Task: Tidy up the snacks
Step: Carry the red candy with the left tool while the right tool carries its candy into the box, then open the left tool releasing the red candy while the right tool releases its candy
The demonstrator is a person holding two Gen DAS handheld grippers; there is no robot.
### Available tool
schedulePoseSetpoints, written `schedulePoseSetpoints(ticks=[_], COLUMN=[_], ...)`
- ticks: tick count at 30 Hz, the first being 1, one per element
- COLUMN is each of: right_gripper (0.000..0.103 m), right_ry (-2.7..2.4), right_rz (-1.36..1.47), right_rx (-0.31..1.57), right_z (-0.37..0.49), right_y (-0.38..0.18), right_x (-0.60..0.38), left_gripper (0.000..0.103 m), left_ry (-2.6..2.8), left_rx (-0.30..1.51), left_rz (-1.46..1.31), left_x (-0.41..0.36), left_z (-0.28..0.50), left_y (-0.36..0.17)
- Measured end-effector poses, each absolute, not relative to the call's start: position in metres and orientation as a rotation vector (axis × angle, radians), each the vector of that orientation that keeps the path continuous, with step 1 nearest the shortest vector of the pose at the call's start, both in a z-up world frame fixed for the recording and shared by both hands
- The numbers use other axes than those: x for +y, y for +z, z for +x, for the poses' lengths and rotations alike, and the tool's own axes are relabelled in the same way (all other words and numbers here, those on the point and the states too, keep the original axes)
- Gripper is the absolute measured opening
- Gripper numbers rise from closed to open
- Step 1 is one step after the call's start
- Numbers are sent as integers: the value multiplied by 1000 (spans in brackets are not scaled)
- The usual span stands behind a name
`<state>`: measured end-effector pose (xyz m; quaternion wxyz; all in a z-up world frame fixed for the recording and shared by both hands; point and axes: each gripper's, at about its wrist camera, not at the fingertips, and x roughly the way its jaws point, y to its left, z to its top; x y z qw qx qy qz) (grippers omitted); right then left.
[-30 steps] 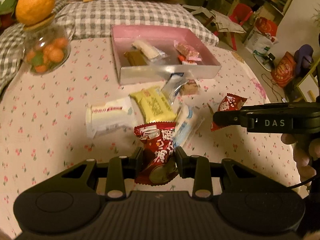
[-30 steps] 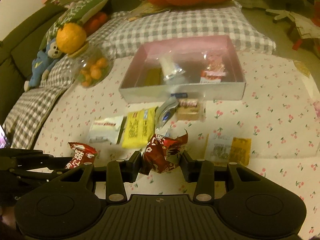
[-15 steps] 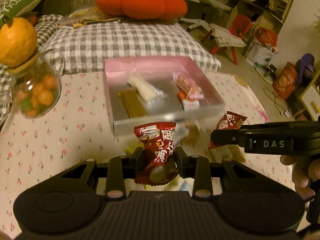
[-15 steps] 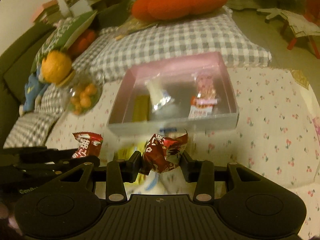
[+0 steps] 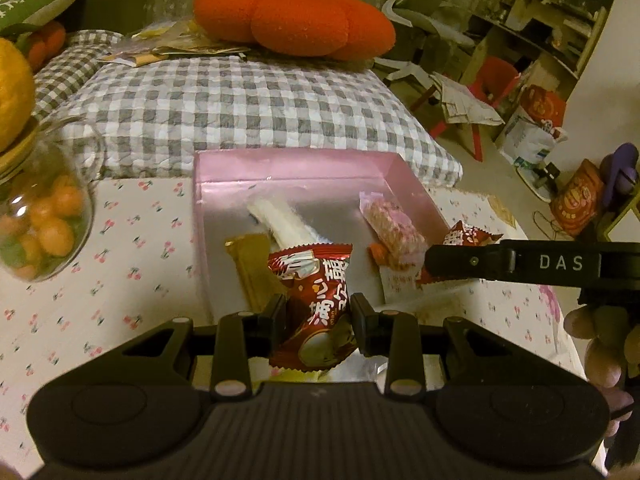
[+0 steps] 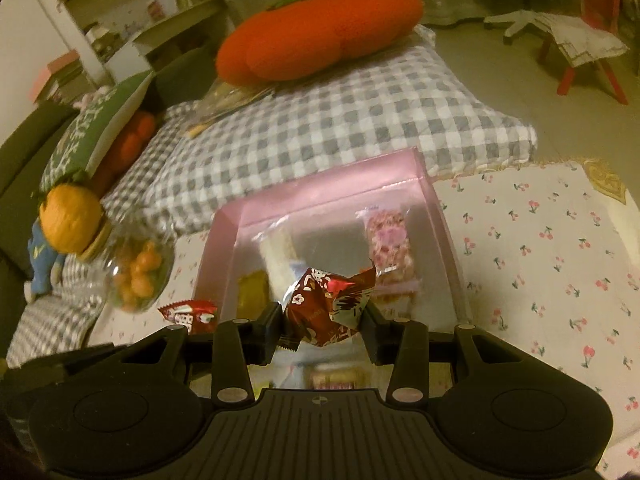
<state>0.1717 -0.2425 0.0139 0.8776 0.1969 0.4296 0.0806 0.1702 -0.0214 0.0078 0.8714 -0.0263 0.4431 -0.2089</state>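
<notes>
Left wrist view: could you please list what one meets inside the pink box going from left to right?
Gold-wrapped bar → long white packet → pink cereal bar in clear wrap, all lying in the pink box.

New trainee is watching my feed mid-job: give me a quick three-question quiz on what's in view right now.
1. True or false: the pink box is empty.
2. What is the left gripper clamping? A) yellow bar B) red snack packet C) glass jar
3. What does the right gripper hold?

Key: 1 false, several wrapped snacks lie inside. 2 B. 3 a crumpled dark red wrapper.
</notes>
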Motion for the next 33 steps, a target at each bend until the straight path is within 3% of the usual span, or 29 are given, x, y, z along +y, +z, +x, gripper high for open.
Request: schedulePoseSetpoints(ticks=[33], right_gripper=[43], right_ry=[133], right_rz=[443], right_rx=[927], right_z=[264], right_y=[-34], right_x=[-242], left_gripper=[32], left_ry=[-403], left_rx=[985], left_rz=[-63], left_x=[-31], left_z=[228], left_y=[-42])
